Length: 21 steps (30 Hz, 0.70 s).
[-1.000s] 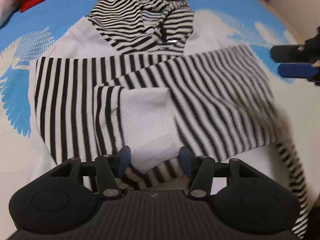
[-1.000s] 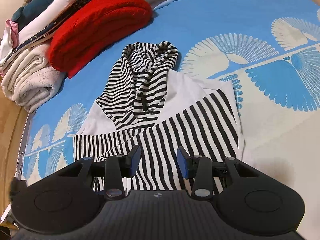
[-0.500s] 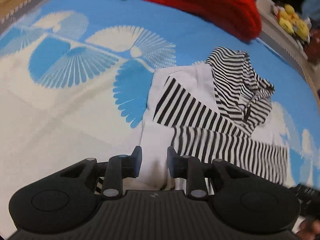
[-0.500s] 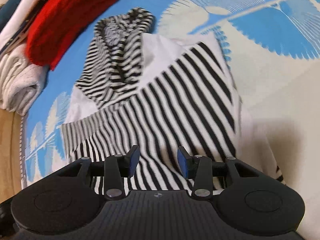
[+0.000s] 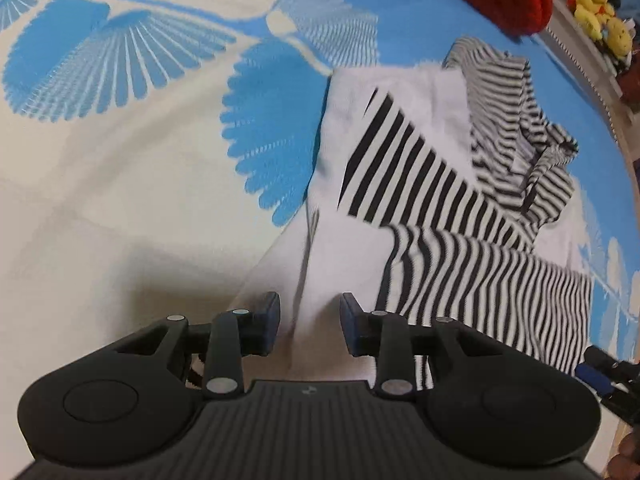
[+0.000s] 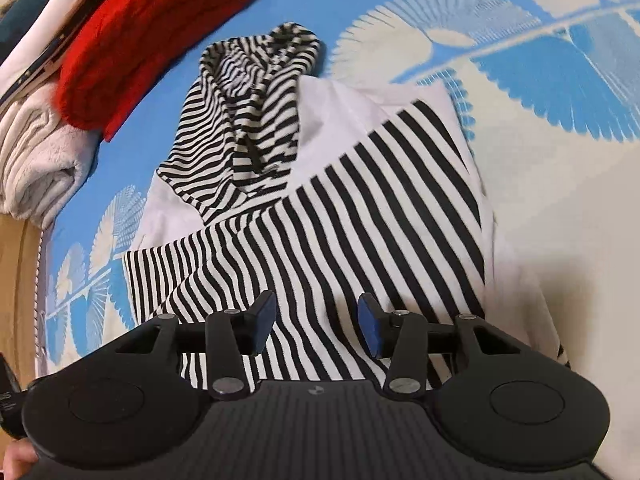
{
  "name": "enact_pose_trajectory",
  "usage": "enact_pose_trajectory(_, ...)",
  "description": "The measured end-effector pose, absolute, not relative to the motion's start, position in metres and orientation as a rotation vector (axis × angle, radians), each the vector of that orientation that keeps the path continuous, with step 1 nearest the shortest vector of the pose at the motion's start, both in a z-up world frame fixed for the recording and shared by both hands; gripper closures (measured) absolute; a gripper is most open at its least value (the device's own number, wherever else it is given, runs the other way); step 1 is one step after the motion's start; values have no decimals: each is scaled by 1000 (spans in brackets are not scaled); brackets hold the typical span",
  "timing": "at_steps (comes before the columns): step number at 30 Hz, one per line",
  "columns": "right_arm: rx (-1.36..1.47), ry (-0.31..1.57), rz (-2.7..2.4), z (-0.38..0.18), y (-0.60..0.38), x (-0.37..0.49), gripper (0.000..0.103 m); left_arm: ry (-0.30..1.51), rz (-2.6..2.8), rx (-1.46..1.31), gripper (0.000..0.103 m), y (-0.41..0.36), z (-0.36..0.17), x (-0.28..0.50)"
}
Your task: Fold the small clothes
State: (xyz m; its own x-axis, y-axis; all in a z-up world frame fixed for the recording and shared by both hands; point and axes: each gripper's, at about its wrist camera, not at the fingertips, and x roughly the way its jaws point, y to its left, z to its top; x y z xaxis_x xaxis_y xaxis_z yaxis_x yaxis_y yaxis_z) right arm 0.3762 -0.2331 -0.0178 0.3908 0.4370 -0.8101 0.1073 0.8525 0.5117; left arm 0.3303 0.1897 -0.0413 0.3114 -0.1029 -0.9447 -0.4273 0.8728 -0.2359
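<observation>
- The striped hooded top (image 6: 320, 216) lay on the blue-and-cream patterned blanket (image 6: 560, 208), filling the middle of the right wrist view and the right half of the left wrist view.
- Both striped sleeves (image 6: 400, 184) were already laid across the white body, and the hood (image 6: 248, 120) sat bunched at the upper centre, so the sleeve folds looked done.
- What seemed left: folding the body up from the hem and dealing with the hood. The lower white edge was loose and rumpled.
- The left gripper (image 5: 310, 322) stood at the bottom centre of its view over the top's white lower edge; its jaws were opening, with a ridge of white cloth between them but not visibly pinched.
- The right gripper (image 6: 316, 322) hovered over the striped sleeve low in its frame, jaws apart and opening, with cloth beneath them and nothing gripped.
- A red knit (image 6: 152, 28) and other folded clothes (image 6: 36, 168) were stacked at the upper left, well apart from the top.
</observation>
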Motion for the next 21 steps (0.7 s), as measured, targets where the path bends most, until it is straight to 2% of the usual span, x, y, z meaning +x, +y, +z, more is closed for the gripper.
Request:
enact_pose_trajectory(2, 524, 1168, 243, -18, -229, 378, 55, 1235, 214, -470, 73, 186, -38, 332)
enact_pose_trajectory(3, 526, 1170, 243, -19, -229, 379, 55, 1215, 208, -455, 92, 184, -32, 331)
enact_pose_trajectory(4, 532, 1175, 240, -20, -229, 378, 55, 1194, 196, -435, 103, 182, -25, 330)
enact_pose_trajectory(11, 591, 1207, 177, -35, -234, 374, 55, 882, 246, -305, 103, 174, 49, 315)
enact_pose_trajectory(14, 629, 1224, 61, -47, -248, 371, 55, 947, 236, -396, 103, 183, 40, 317)
enact_pose_trajectory(18, 700, 1270, -5, -61, -262, 368, 55, 1154, 144, -492, 88, 181, -6, 326)
enact_pose_trajectory(21, 678, 1257, 14, -57, -259, 367, 55, 1188, 172, -418, 86, 178, -25, 325)
